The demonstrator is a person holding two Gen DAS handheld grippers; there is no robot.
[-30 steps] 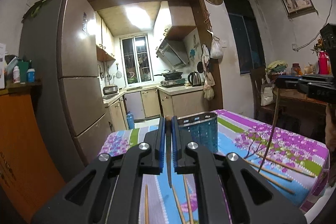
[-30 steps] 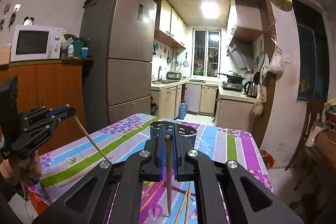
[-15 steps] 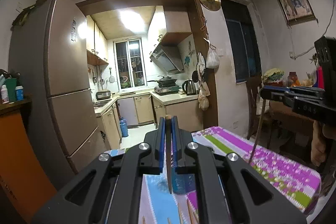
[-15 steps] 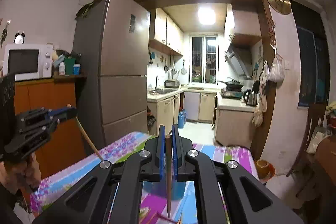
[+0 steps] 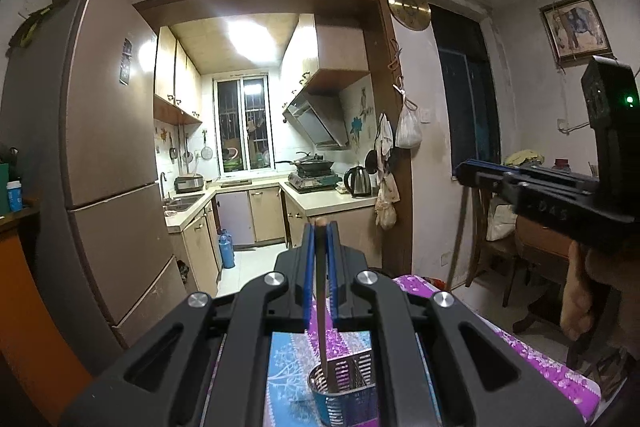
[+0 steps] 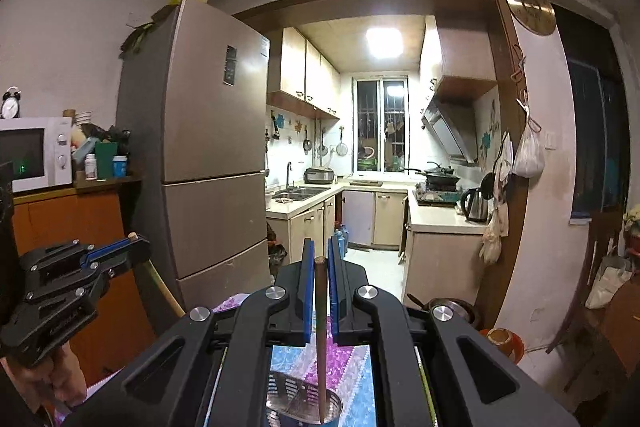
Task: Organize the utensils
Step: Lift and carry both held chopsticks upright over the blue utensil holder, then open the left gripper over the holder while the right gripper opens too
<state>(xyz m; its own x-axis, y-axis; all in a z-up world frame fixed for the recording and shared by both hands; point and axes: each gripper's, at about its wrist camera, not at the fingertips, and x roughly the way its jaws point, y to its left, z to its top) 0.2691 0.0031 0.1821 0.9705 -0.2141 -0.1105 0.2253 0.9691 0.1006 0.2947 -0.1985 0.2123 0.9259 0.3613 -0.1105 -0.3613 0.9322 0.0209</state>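
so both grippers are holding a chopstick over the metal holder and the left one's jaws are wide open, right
Not quite. In the left wrist view the left gripper has its jaws shut on a chopstick, whose tip hangs over the metal holder. The right gripper likewise grips a chopstick over the holder.

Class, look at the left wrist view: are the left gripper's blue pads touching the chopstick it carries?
Touching. In the left wrist view both blue pads press flush against the chopstick, with no gap either side; it hangs down into the metal utensil holder.
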